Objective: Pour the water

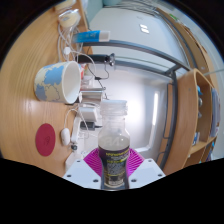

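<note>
A clear plastic bottle [113, 140] with a dark label and a clear cap stands upright between my gripper's [114, 163] magenta pads [95, 160]. Both fingers press on its lower body, so the gripper is shut on the bottle. The whole view is rolled sideways. Beyond the bottle, toward the wooden desk [40, 70], a white cup with a blue pattern [58, 82] shows its open mouth turned toward the bottle. The bottle's base is hidden behind the gripper body.
On the desk lie a round pink disc [46, 139], a white cable [67, 130] and a blue-capped tube [90, 36]. A black metal bed frame [150, 62] and a wooden ladder frame [195, 110] run past the bottle's other side.
</note>
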`<action>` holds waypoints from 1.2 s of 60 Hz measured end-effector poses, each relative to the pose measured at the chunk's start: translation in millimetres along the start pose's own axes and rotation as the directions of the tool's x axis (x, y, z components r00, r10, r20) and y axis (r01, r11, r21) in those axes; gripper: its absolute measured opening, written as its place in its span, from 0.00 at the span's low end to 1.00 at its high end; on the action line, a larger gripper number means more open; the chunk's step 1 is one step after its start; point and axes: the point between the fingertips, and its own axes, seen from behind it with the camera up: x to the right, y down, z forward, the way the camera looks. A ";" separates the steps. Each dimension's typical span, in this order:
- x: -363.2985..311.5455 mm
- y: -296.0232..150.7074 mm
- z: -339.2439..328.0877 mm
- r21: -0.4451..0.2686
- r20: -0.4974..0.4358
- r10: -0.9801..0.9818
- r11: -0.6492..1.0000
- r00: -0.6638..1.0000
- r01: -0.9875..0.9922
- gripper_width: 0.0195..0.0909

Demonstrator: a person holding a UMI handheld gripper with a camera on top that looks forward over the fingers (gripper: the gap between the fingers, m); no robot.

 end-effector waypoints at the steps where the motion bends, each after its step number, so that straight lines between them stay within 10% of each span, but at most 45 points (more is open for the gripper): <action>1: 0.7 -4.9 2.1 0.008 -0.004 -0.036 0.999 0.999 0.036 0.10; 31: -4.2 -64.6 21.4 0.064 -0.119 -0.514 0.850 0.849 0.524 0.10; 45: -32.7 -28.4 15.1 0.036 0.172 0.243 0.967 0.955 -0.253 0.13; 56: -54.9 -20.7 5.4 -0.128 0.299 0.849 0.488 0.436 -0.863 0.13; 72: -79.4 -30.0 14.7 -0.234 0.353 0.930 -0.014 -0.099 -0.972 0.12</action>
